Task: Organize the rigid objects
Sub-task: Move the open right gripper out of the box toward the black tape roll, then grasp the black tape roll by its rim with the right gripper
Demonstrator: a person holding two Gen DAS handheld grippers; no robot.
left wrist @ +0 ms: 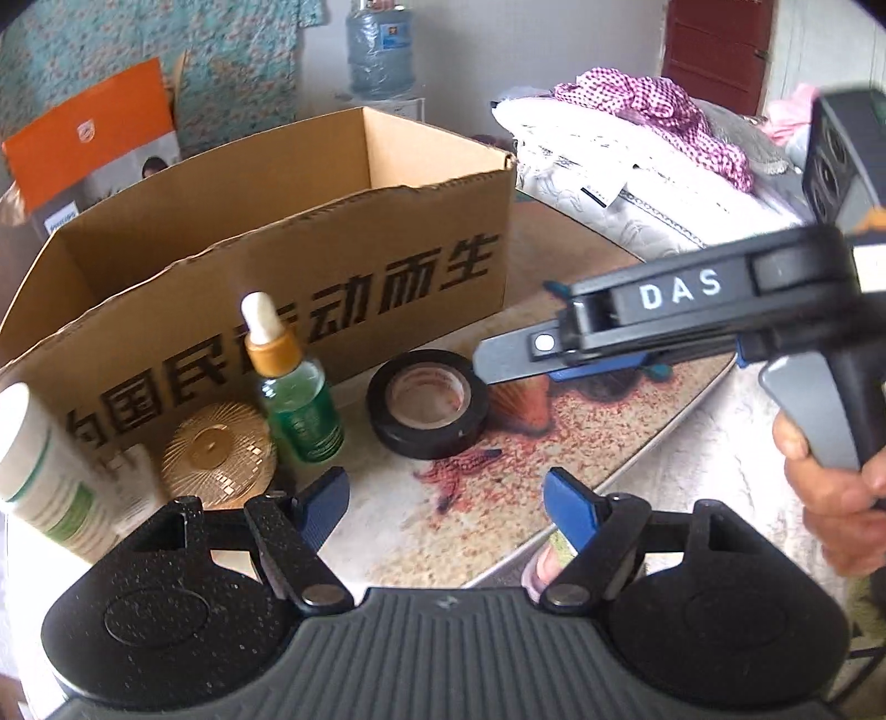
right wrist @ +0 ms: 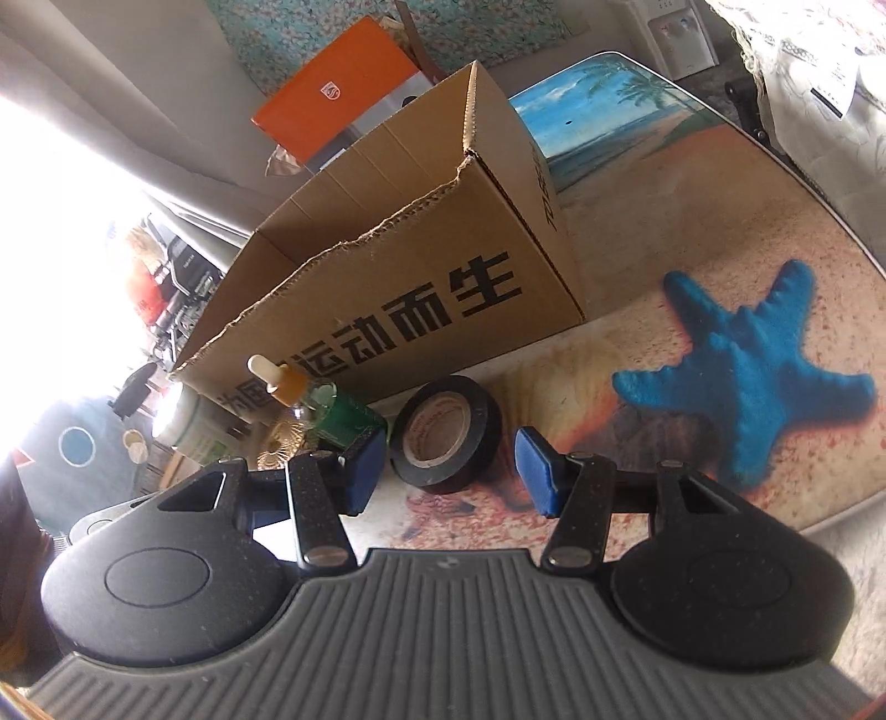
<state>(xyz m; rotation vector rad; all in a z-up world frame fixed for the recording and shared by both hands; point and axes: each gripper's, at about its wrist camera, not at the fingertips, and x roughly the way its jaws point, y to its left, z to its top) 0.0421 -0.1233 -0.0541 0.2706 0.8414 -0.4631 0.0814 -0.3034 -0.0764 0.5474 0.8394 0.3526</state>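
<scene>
Black hand-held gripper (right wrist: 449, 471), blue pads (right wrist: 362, 471).

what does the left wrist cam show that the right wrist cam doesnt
Only the left wrist view: the right gripper from the side, the hand squeezing its handle, a water jug and a pile of bedding.

Only the right wrist view: the blue starfish print on the table mat.

Both: the open cardboard box, green dropper bottle, black tape roll, gold round lid and white bottle.

left wrist: low, close, tilted down | right wrist: same (rolled); shared: cardboard box (left wrist: 288, 266), tape roll (right wrist: 446, 432)
</scene>
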